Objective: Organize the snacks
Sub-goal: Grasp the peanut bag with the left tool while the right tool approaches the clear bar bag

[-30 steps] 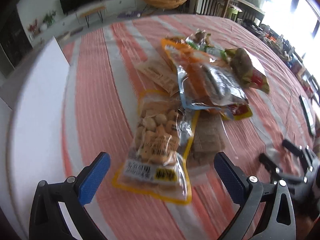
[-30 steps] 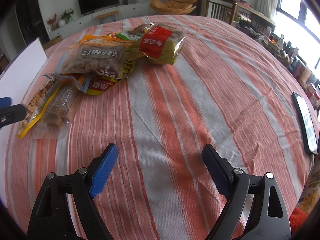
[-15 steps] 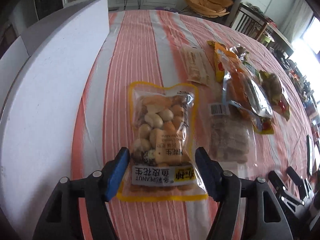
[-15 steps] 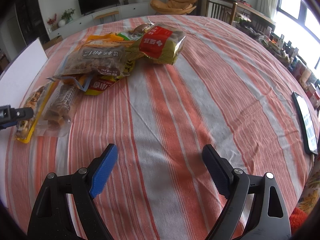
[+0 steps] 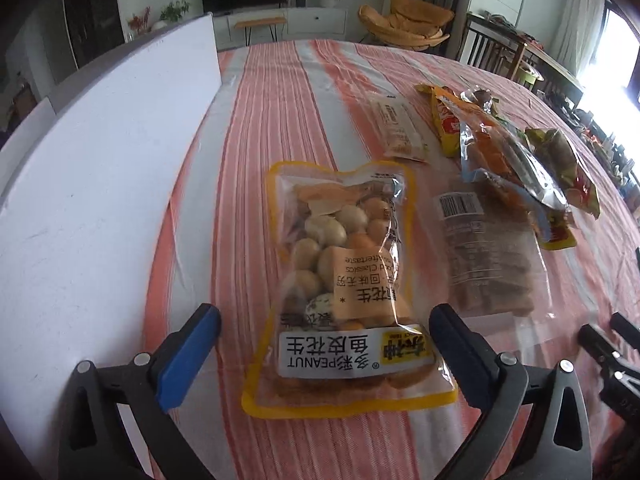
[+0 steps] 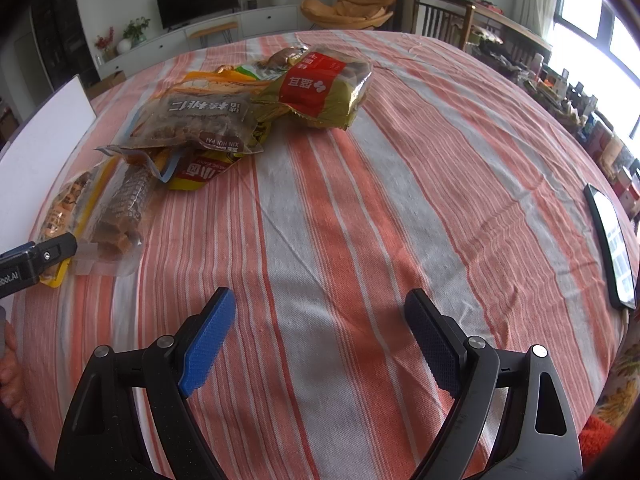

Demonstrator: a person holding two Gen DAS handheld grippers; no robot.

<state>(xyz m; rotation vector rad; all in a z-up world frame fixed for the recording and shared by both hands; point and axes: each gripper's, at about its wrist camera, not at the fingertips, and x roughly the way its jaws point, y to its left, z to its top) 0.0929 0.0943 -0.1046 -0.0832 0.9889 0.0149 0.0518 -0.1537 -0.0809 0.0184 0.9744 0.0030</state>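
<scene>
— Listing item one: peanut bag (image 5: 344,280), yellow-edged, clear window, flat on the striped tablecloth (image 5: 272,120). Position?

— Lying lengthwise between the fingers of the left gripper (image 5: 324,340), label end nearest the camera. Jaws spread, one to each side of the bag, neither pad touching it. Released, not grasping.

— Reason for that placement?

— By my reading, the bag is set apart from the heap so it can be taken alone; the jaws straddle its narrow width, the easiest span to pinch.

— Item two?

— Clear pack of brown bars (image 5: 488,256), just beside the peanut bag on its right, barcode up. Beyond it, a small beige sachet (image 5: 396,128) and the overlapping heap of snack packets (image 6: 224,120), topped by a red-and-gold bag (image 6: 320,88). Unsorted, judging by the overlap.

— White board (image 5: 100,184)?

— Along the left of the cloth; possibly the destination, though I cannot tell.

— Right gripper (image 6: 320,344)?

— Wide open over bare cloth, holding nothing, well apart from the snacks. A phone (image 6: 612,240) lies near the table's right edge.
</scene>
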